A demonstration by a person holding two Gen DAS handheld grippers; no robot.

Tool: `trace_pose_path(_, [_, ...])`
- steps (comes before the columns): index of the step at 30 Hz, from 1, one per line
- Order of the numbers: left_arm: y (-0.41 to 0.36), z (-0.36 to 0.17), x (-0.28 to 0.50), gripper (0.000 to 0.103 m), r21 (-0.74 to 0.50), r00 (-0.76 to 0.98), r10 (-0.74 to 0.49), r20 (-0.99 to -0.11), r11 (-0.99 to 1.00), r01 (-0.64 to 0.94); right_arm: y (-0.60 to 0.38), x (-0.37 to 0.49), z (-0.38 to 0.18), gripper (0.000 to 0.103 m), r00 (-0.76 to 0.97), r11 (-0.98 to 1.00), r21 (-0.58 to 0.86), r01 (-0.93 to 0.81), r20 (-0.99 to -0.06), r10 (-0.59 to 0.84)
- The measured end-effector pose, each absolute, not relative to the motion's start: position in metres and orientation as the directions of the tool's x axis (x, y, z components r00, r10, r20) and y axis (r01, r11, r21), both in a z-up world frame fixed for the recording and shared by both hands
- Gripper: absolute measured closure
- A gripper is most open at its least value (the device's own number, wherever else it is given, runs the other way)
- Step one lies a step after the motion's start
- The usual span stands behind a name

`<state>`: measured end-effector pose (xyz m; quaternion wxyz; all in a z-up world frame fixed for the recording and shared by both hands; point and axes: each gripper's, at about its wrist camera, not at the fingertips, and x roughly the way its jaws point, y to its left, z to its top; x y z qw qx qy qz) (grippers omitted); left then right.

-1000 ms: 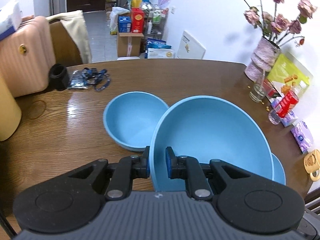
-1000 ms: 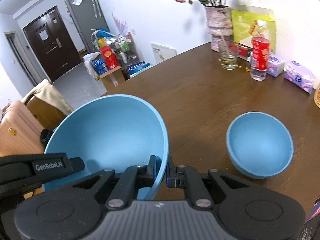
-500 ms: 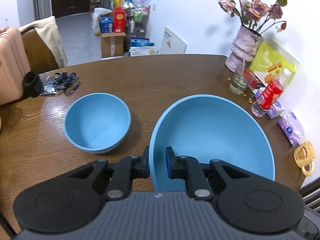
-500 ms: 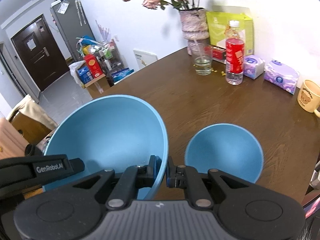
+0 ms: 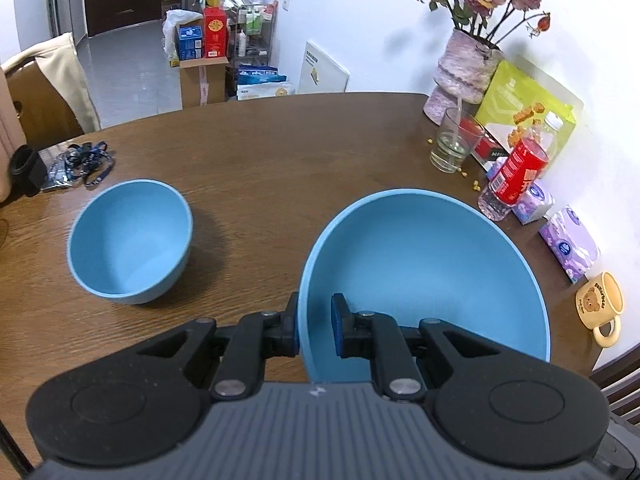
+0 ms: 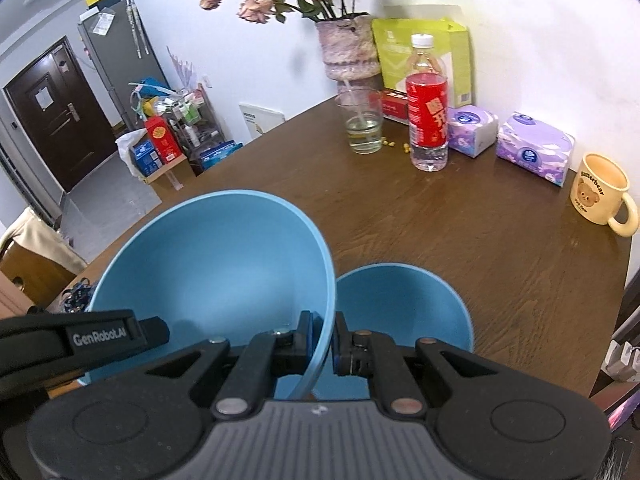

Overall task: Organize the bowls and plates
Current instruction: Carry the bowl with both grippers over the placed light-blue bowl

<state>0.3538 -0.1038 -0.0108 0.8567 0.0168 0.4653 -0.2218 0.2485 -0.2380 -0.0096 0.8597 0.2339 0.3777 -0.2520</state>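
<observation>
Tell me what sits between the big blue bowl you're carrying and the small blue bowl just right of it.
Nothing visible. The large blue bowl, gripped at its rim by both the left gripper and the right gripper, hangs beside the small blue bowl. In the right wrist view their rims overlap, and the small bowl is empty.

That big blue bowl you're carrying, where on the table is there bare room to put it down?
The widest bare wood lies mid-table, between the small blue bowl on the left and the drinking glass. It is crowded along the wall: vase, bottle, tissue packs, mug. A second small bowl sits under the big bowl's right edge.
</observation>
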Motion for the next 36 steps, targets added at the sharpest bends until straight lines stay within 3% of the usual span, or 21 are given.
trace_pose_path(22, [-0.175,-0.051,0.349,0.088,-0.175,0.402,-0.366,-0.839,0.882,0.438,-0.304,0.241,-0.048,0.094,0.529,0.736,0.174,0.654,-0.801,-0.281])
trace_pose_path(36, [-0.197,-0.073,0.327,0.088,-0.108,0.395,-0.345,-0.852,0.852,0.513,-0.312,0.223,-0.06,0.094,0.496,0.762,0.081,0.642,-0.802,-0.333])
